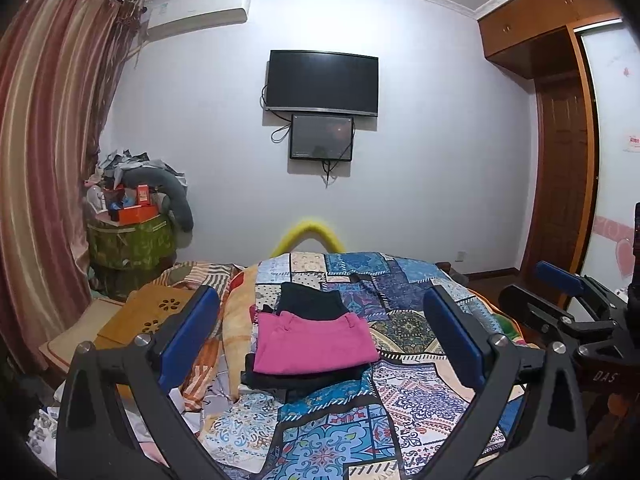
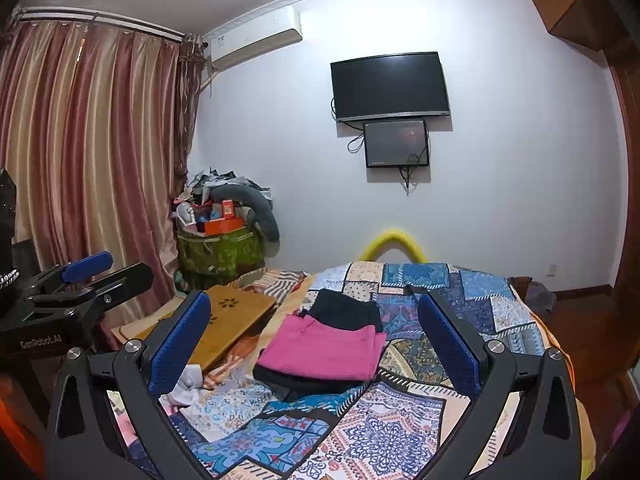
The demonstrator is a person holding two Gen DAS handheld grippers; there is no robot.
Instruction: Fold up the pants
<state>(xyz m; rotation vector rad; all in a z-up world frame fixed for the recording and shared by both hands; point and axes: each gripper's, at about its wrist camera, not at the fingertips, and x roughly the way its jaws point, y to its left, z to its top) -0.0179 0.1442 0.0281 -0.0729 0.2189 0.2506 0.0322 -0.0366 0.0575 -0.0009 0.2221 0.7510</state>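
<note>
Left gripper (image 1: pixel 320 336): held above the bed, blue pads spread wide, gripping nothing.
Right gripper (image 2: pixel 316 340): level beside the left one, blue pads spread just as wide, also gripping nothing.
Pink pants (image 1: pixel 314 344): folded flat, framed between the pads of each gripper and just ahead of them, touched by neither; resting on top of a dark folded garment.
Dark garment (image 1: pixel 310 302): black, folded, partly under the pink pants and sticking out past their far edge.
Quilt (image 1: pixel 404 280): blue patchwork cover under the clothes, stretching ahead of both grippers.
Wooden tray (image 2: pixel 236 320): ahead and left of the right gripper, lying beside the quilt.
Green basket (image 2: pixel 220 254): farther left, by the curtain, piled with boxes and cloth.
Curtain (image 2: pixel 92 140): striped pink, far left.
Television (image 1: pixel 322 82): on the far wall straight ahead, dark screen, smaller screen just below.
</note>
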